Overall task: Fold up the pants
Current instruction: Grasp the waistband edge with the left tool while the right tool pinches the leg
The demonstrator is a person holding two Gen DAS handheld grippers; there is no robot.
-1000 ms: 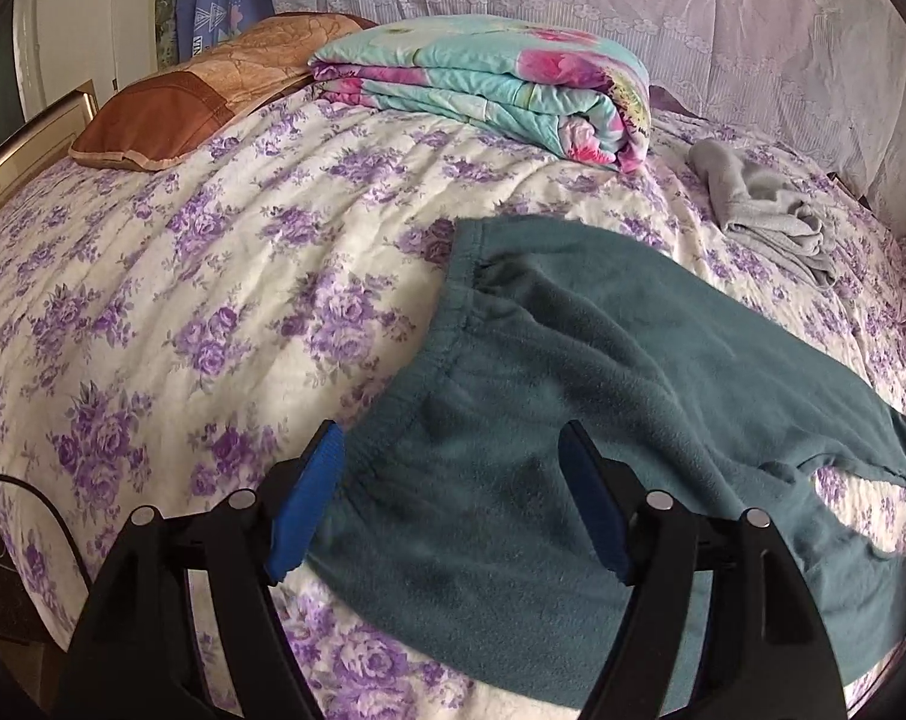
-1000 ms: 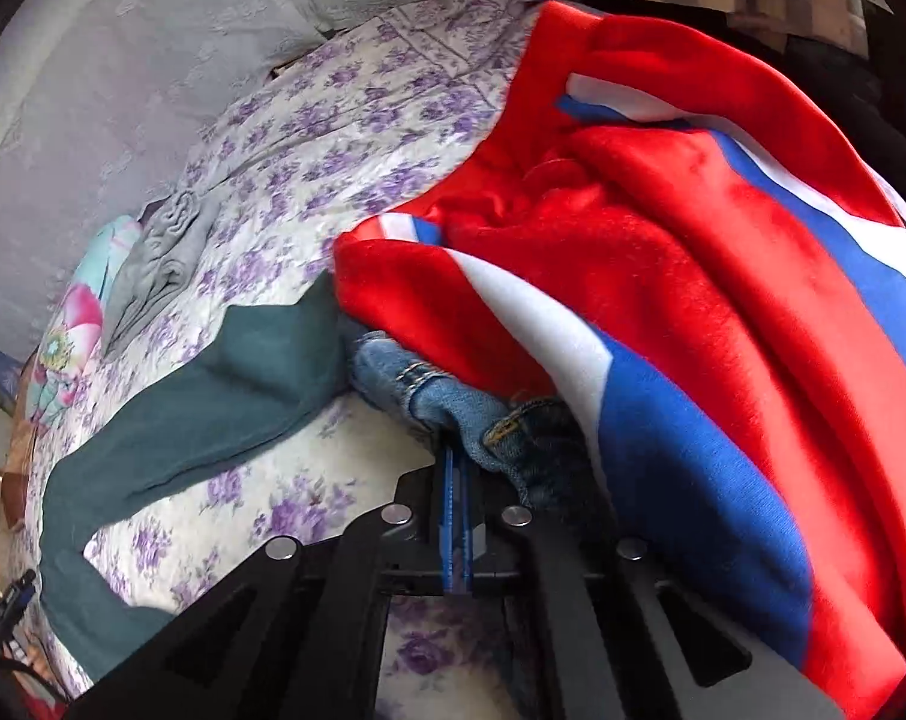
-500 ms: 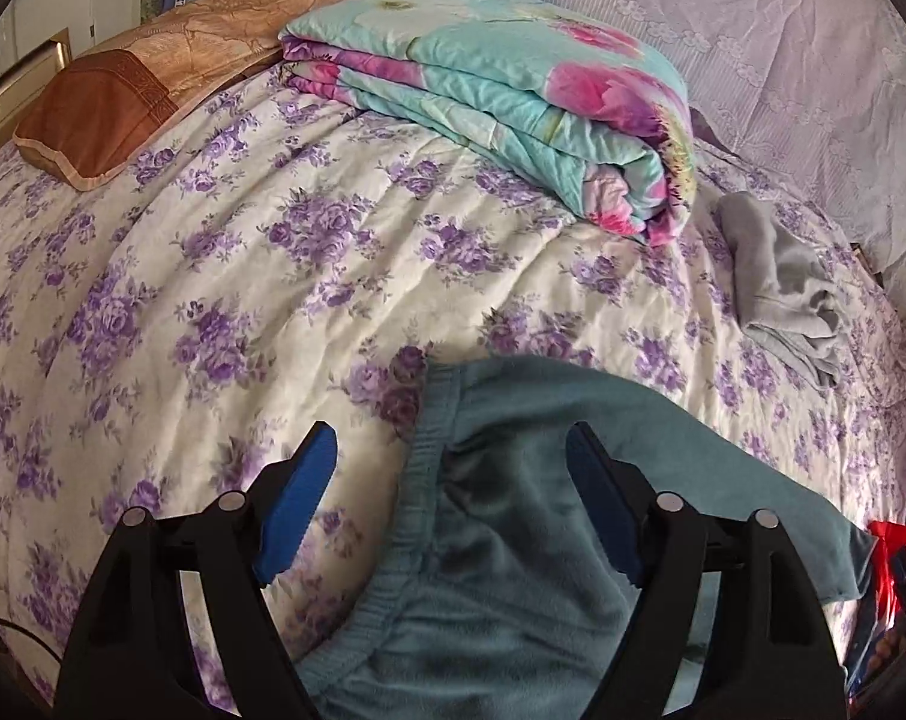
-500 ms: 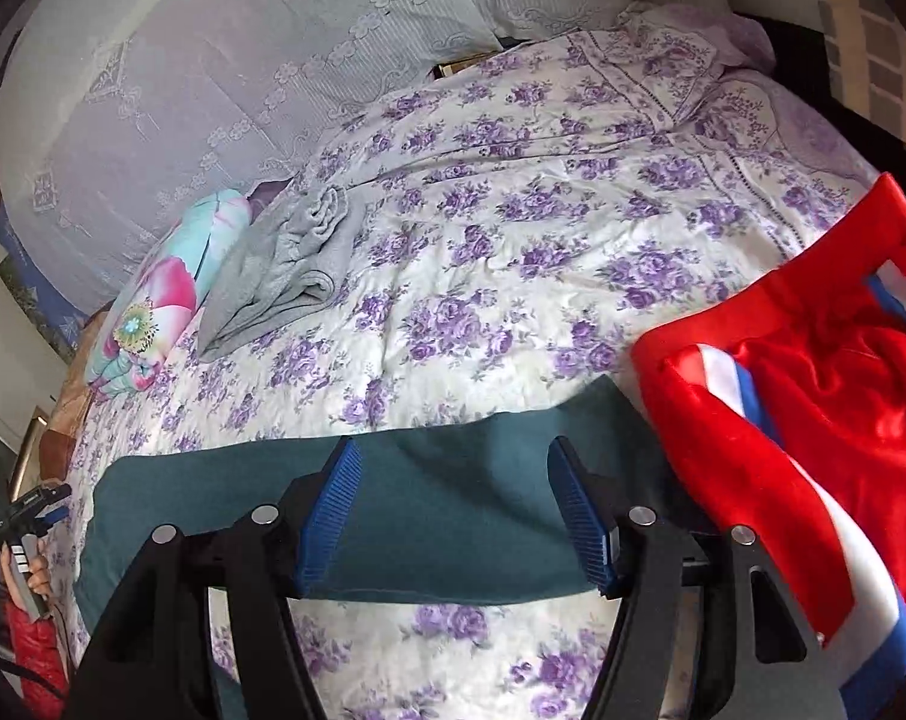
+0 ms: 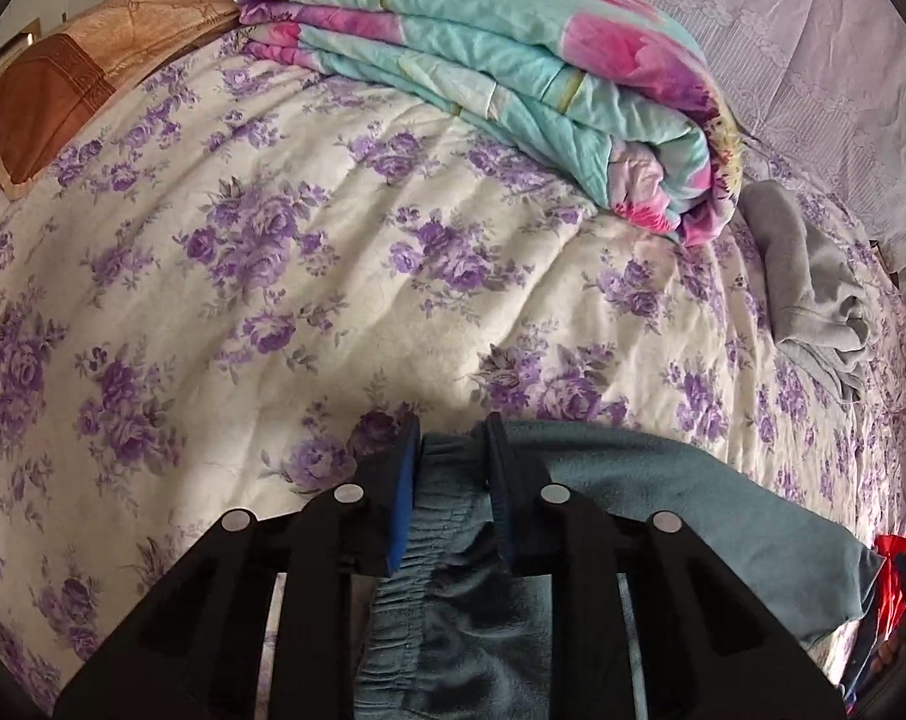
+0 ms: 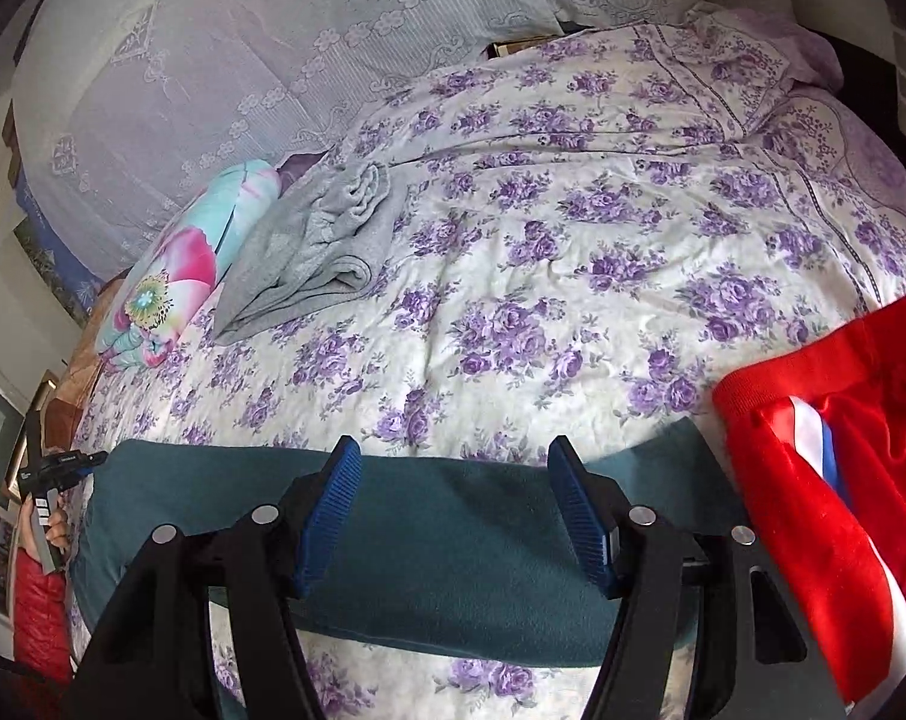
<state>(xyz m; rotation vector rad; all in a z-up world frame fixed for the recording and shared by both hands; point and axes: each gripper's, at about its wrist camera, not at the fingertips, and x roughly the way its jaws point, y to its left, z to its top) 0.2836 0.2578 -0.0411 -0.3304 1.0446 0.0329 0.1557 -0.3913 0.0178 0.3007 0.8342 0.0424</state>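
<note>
Teal fleece pants (image 5: 663, 498) lie on the floral bedspread (image 5: 273, 276). My left gripper (image 5: 452, 438) is shut on the elastic waistband (image 5: 441, 492) at its far corner, the fabric bunched between the blue pads. In the right wrist view a teal leg (image 6: 453, 528) stretches across the bed in front of me. My right gripper (image 6: 453, 462) is open and hovers over this leg, one finger on each side of its middle, holding nothing.
A folded turquoise and pink quilt (image 5: 513, 72) and a brown pillow (image 5: 63, 90) lie at the head of the bed. A crumpled grey garment (image 6: 315, 252) lies beyond the pants. A red, white and blue garment (image 6: 843, 510) lies right of the leg.
My left gripper has moved forward to the waistband corner and shut on it. My right gripper let go of the jeans, opened and swung left over the teal leg.
</note>
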